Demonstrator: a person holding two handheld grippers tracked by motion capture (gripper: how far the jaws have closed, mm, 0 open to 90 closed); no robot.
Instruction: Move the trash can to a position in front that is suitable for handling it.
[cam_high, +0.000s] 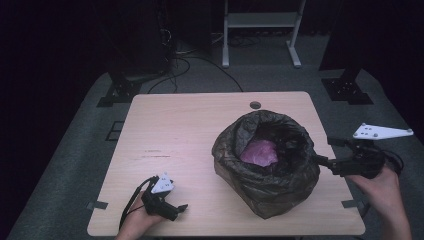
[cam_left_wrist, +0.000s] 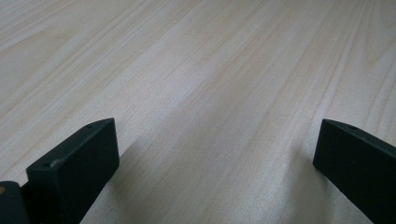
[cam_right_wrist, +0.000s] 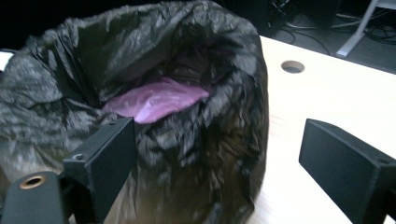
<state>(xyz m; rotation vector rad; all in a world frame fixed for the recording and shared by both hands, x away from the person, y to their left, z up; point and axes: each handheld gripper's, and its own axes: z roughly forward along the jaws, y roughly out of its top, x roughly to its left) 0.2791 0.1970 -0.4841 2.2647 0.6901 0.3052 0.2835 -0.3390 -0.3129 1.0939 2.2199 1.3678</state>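
The right gripper (cam_high: 320, 161), jaws apart, is nearing the black bag's (cam_high: 265, 190) rim, probably to grasp it; the left gripper (cam_high: 181, 207), also spread, is idling on the table (cam_high: 190, 125).

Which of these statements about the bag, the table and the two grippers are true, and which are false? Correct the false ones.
1. The black bag stands open on the table. True.
2. Something pink lies inside the bag. True.
3. The left gripper grips the bag's rim. False: it is open over bare table, away from the bag.
4. The right gripper is shut. False: its fingers stand apart beside the bag.
5. The table has a round hole. True.
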